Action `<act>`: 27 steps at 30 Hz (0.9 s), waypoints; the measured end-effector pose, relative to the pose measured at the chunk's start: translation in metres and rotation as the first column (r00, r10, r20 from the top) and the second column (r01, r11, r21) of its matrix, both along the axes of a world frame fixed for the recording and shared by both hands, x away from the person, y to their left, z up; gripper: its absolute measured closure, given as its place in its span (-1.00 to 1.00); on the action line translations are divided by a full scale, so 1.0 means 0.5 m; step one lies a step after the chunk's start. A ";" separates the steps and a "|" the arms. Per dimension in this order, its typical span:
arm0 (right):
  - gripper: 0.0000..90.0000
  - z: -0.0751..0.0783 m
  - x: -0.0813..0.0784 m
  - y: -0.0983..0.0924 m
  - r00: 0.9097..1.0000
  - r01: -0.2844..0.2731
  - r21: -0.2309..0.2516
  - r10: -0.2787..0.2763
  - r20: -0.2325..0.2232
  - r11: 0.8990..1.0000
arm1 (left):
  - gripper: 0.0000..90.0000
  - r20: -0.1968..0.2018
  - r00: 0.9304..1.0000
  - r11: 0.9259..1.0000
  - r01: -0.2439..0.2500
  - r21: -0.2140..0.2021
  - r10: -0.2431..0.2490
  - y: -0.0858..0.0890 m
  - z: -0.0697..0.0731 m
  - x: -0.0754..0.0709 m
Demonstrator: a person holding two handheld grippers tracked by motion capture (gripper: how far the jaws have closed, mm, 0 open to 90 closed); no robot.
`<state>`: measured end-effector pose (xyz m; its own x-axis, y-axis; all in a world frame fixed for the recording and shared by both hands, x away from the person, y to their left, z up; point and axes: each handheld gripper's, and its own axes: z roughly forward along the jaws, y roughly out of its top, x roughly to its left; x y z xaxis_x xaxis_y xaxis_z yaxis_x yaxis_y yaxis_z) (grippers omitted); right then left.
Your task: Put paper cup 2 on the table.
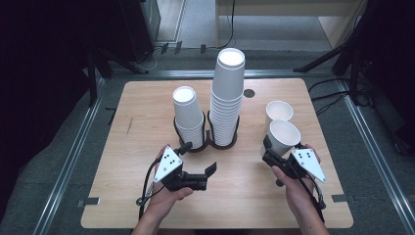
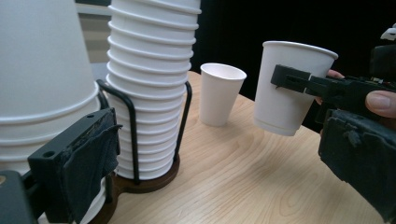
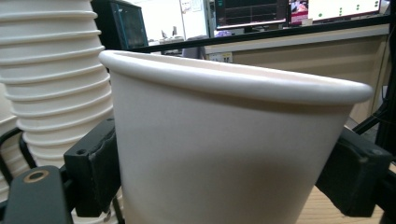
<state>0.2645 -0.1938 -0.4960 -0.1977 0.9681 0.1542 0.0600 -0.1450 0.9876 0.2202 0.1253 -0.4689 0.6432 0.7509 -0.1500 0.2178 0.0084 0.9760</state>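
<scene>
A white paper cup point(image 1: 285, 136) is clamped upright between the jaws of my right gripper point(image 1: 277, 147) at the right of the wooden table point(image 1: 147, 196). In the left gripper view this cup point(image 2: 285, 102) seems to hang just above the tabletop. Up close, the cup point(image 3: 224, 154) sits between my right gripper's point(image 3: 224, 186) black pads. My left gripper point(image 1: 198, 157) stands open near the front centre, nothing between its jaws. It sits just in front of the short cup stack point(image 1: 188, 115). A second single cup point(image 1: 279, 111) stands behind the held one.
A black wire holder point(image 1: 208, 139) on a brown base carries the short stack and a tall cup stack point(image 1: 227, 95) at the table's middle. The tall stack point(image 2: 149, 84) rises close to my left gripper's point(image 2: 219, 163) left jaw. A dark round mark point(image 1: 249, 93) lies at the back.
</scene>
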 end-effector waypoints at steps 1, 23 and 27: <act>-0.71 -0.002 0.003 -0.002 1.000 0.003 -0.002 -0.003 -0.002 1.000 | -1.00 -0.001 1.000 1.000 -0.004 0.000 0.004 0.002 -0.001 0.001; -0.71 -0.051 0.042 -0.043 0.999 0.036 -0.122 -0.034 0.021 0.992 | -1.00 -0.033 0.995 0.995 -0.097 -0.007 0.096 0.072 -0.015 0.023; -0.71 -0.057 0.043 -0.037 1.000 0.011 -0.136 -0.007 0.025 0.991 | -1.00 -0.041 0.993 0.994 -0.113 -0.008 0.113 0.084 -0.019 0.024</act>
